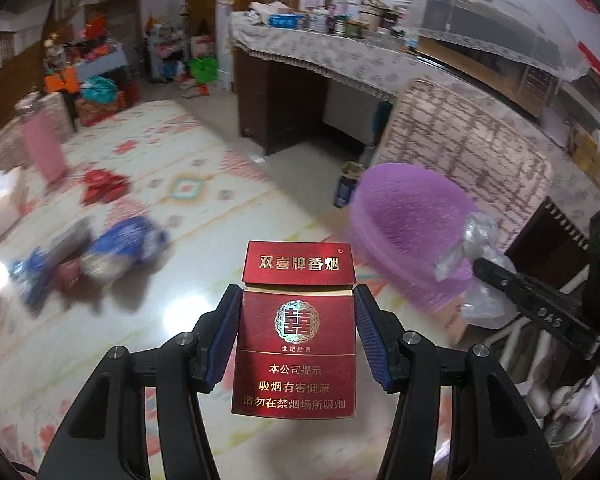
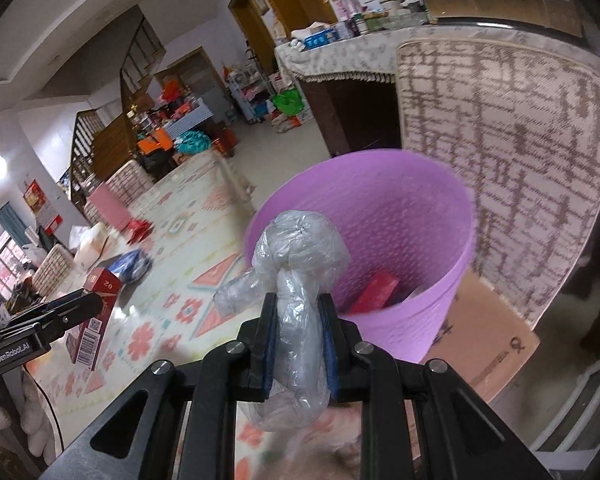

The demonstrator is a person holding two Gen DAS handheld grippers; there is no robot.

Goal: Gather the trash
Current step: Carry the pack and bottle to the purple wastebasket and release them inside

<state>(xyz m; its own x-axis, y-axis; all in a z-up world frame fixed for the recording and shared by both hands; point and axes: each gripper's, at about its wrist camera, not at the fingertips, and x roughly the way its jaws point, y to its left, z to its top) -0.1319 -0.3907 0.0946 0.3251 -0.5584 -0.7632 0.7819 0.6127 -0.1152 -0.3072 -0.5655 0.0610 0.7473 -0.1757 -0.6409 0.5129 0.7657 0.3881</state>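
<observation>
- The left gripper [image 1: 296, 344] has its fingers [image 1: 224, 332] pinching a red cigarette pack [image 1: 296, 340] by its two long sides, upright, with the flip lid slightly raised at the top.
- The right gripper [image 2: 298, 344] has its fingers [image 2: 270, 344] pressed nearly together on a crumpled clear plastic bag [image 2: 300, 280]; most of the wad bulges out above the pads and a tail hangs below them.
- Just ahead of the right gripper stands the purple waste basket [image 2: 411, 240], tilted in the view, with a red box [image 2: 373, 292] already lying inside; the bag is near its rim but, as far as I can tell, not yet over the opening.
- Risk: if the bag is let go from here it could catch the near rim or drift down outside, since it is light and loosely bunched.
- Risk: the pack sits off to the left of the basket, so both grippers heading for one mouth could knock together or tip the basket, which looks light.
- Room: a cardboard box [image 2: 495, 340] is touching or just beside the basket at its right, and a patterned upholstered panel [image 2: 519, 140] stands close behind, so the open approach is from the near and left side.
- The floor mat [image 1: 204, 208] to the left is open, with blue packaging [image 1: 128, 244] and a red wrapper [image 1: 104, 186] not yet collected.
- Farther back, a cluttered counter [image 1: 323, 56] with a patterned cloth is well apart.
</observation>
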